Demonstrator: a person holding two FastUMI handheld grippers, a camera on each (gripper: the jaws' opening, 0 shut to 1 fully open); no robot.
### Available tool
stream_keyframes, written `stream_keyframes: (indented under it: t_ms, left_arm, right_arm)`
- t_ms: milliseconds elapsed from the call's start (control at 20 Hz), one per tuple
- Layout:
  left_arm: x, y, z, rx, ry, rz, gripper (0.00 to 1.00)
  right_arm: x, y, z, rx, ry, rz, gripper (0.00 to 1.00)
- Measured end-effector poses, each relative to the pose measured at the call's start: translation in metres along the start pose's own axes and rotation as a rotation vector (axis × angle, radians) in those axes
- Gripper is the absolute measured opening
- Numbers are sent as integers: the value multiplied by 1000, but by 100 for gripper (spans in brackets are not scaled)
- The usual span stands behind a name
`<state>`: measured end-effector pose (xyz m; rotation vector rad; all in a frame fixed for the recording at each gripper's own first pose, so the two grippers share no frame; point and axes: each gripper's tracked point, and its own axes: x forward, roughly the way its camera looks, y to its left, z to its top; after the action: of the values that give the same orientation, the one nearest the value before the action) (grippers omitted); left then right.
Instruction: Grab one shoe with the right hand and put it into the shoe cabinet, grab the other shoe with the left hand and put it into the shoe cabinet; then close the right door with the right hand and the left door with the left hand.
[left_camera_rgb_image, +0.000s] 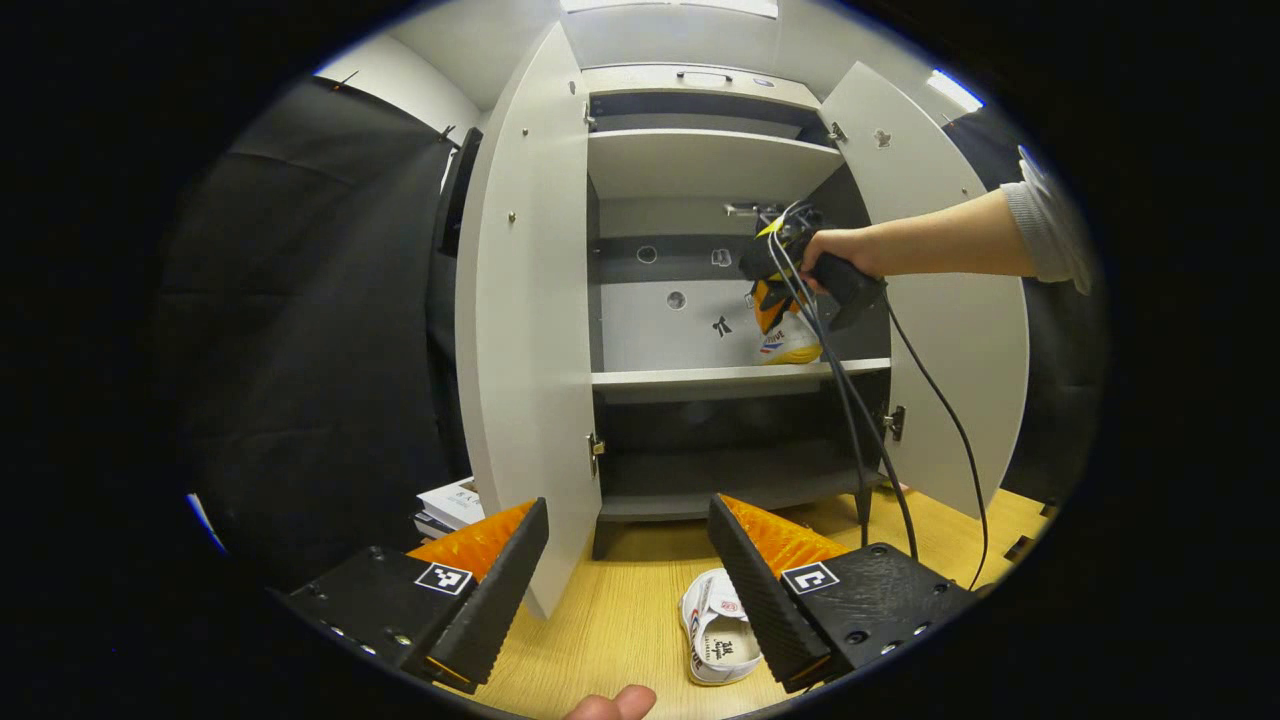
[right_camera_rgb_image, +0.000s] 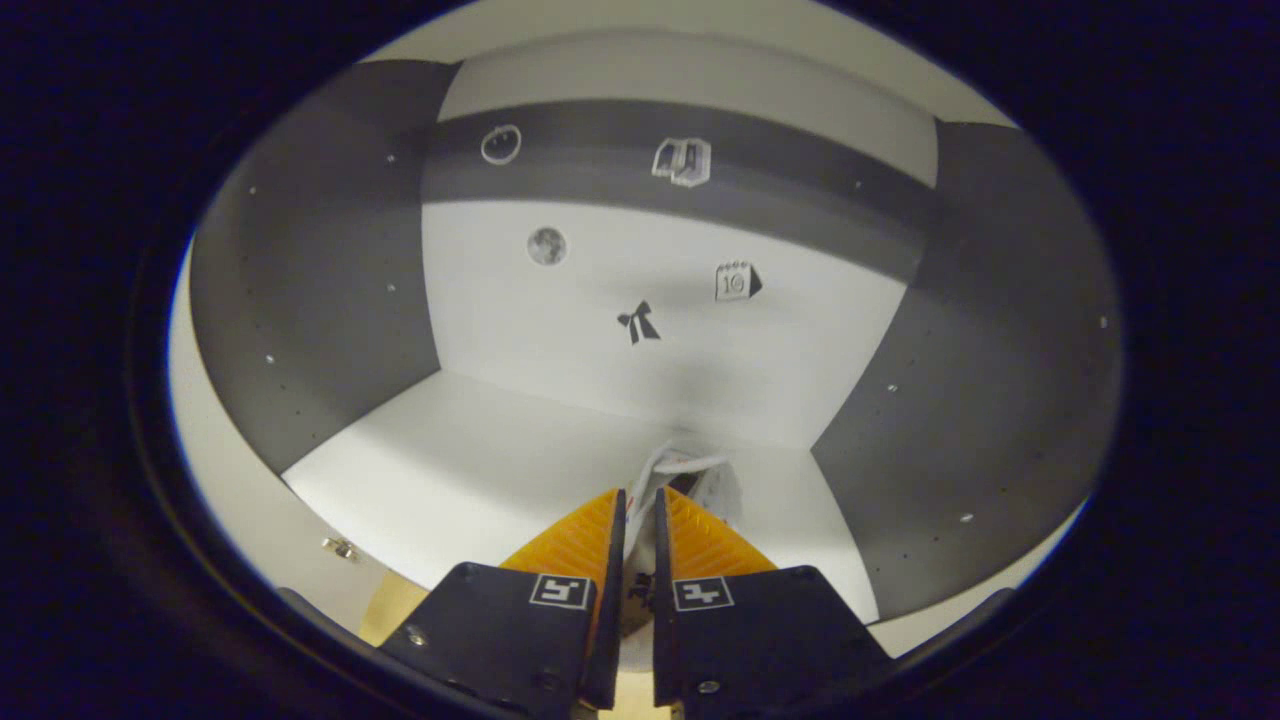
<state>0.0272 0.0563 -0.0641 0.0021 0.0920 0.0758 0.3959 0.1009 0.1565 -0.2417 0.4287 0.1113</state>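
A: The left gripper (left_camera_rgb_image: 628, 560) hangs wide open and empty over the white shoe (left_camera_rgb_image: 718, 627) lying on the pale wooden surface (left_camera_rgb_image: 620, 620), before the grey-white cabinet's open left door (left_camera_rgb_image: 525, 330).

B: The right gripper (right_camera_rgb_image: 638, 520) has both fingers pinched on the other white shoe (right_camera_rgb_image: 690, 470). Best set it flat on the middle shelf (right_camera_rgb_image: 450, 470), then let go.

A: The left gripper view shows that shoe low over the shelf; the right gripper view shows the bare shelf space.

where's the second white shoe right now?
In the left gripper view, the white shoe lies on the wooden floor before the open white shoe cabinet, between the left gripper's fingers.
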Motion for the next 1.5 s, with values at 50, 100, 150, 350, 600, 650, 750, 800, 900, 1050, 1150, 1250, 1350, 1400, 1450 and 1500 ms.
stream_keyframes:
  t_ms: [50,100,150,350,600,650,750,800,900,1050,1150,1250,1350,1400,1450,1500]
  left_arm:
    - [-1,-2,1,-1,-4,-4,96]
    - [0,-4,2,-2,-8,-8,96]
    - [-1,-6,3,-4,-11,-12,96]
    - [-3,-12,9,-5,-25,-28,96]
    - [-6,-19,16,-13,-43,-47,96]
    - [-8,-20,18,-13,-48,-49,96]
    - [-10,-23,18,-10,-50,-55,96]
    - [-11,-24,18,-7,-50,-59,96]
    - [-14,-28,18,2,-46,-66,96]
    - [-18,-34,17,6,-42,-75,96]
    - [-23,-38,14,6,-35,-86,96]
    - [-27,-41,9,12,-24,-91,96]
    - [-30,-44,5,17,-13,-92,96]
    - [-32,-47,3,18,-6,-94,96]
    - [-33,-48,0,20,0,-96,96]
    - [-34,-50,-2,22,8,-97,96]
  right_arm:
    - [-21,1,9,-3,-49,14,17]
    - [-43,2,14,1,-99,25,17]
    - [-64,3,17,10,-143,39,17]
    - [-140,0,-11,104,-297,56,17]
    - [-191,-11,-98,148,-398,-5,18]
    - [-196,-15,-117,143,-423,-33,18]
    - [-207,-20,-151,117,-465,-93,18]
    - [-212,-19,-168,105,-478,-111,18]
    - [-222,-11,-206,114,-487,-124,23]
    - [-236,-2,-255,131,-501,-143,21]
    - [-240,6,-280,125,-495,-142,26]
    - [-247,9,-295,120,-501,-148,52]
    - [-253,15,-306,127,-507,-138,69]
    - [-255,17,-310,133,-508,-133,77]
    - [-255,17,-313,139,-507,-128,80]
    - [-256,18,-315,146,-506,-120,84]
